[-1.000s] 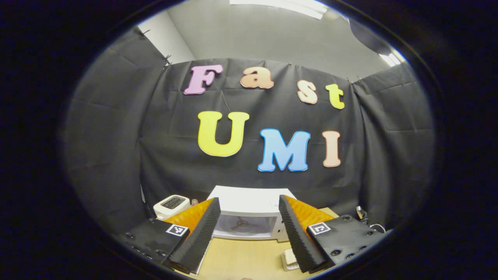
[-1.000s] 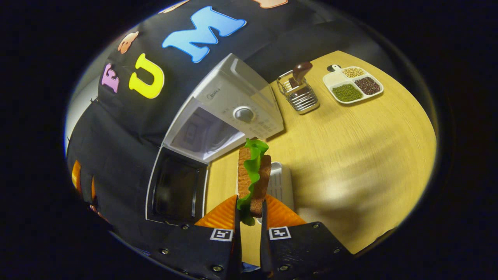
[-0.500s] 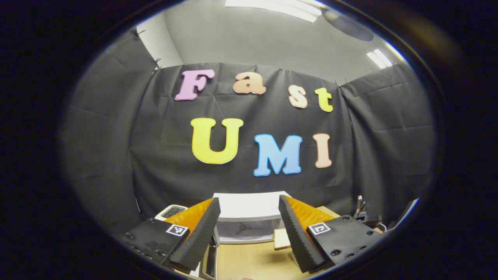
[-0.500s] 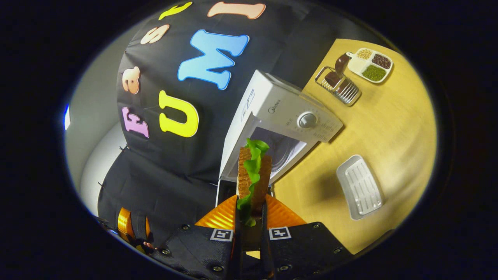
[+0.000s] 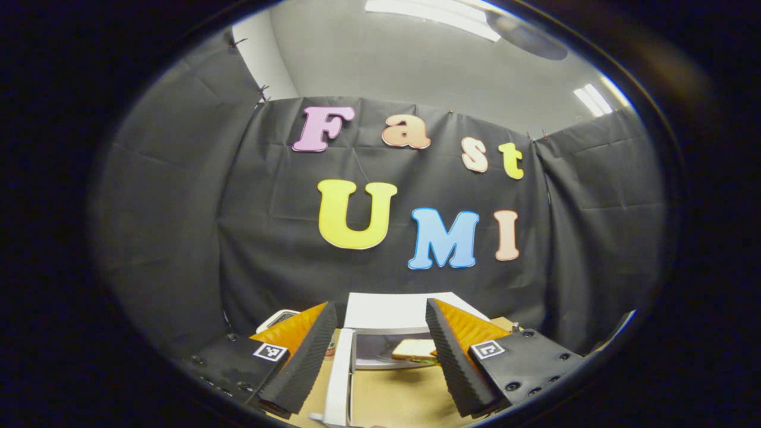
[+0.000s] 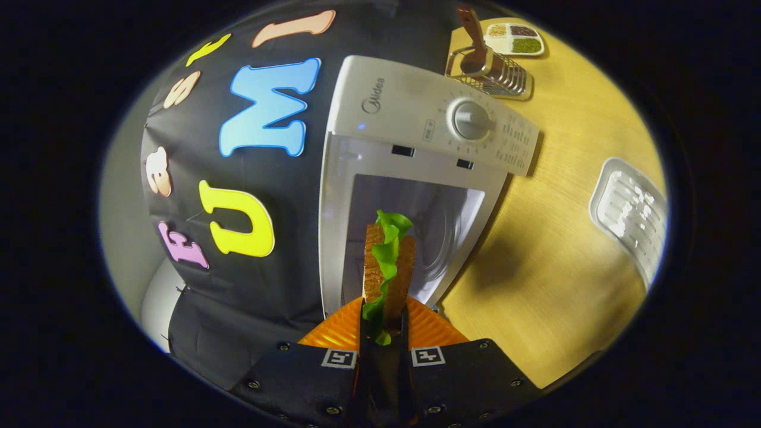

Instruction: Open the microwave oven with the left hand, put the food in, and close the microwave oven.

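Since half a second ago your right gripper (image 6: pixel 383 324) has come closer to the microwave (image 6: pixel 416 113), and its open mouth now stands straight in front of the sandwich (image 6: pixel 386 267). In the left gripper view the sandwich (image 5: pixel 416 349) now shows at the opening, where before there was only the bare inside.

Your right fingers are nearly closed and press on the sandwich from both sides, holding it on its edge with the lettuce sticking out. This narrow hold likely helps it pass through the opening without touching the frame. I judge it is at the mouth; whether it is already inside I cannot tell.

Your left gripper (image 5: pixel 380 356) is held wide open and grasps nothing. It waits back from the microwave, beside the open door (image 5: pixel 340 380), probably so that it can push the door shut afterwards.

The white tray (image 6: pixel 630 214) lies on the table (image 6: pixel 553 279), well apart.
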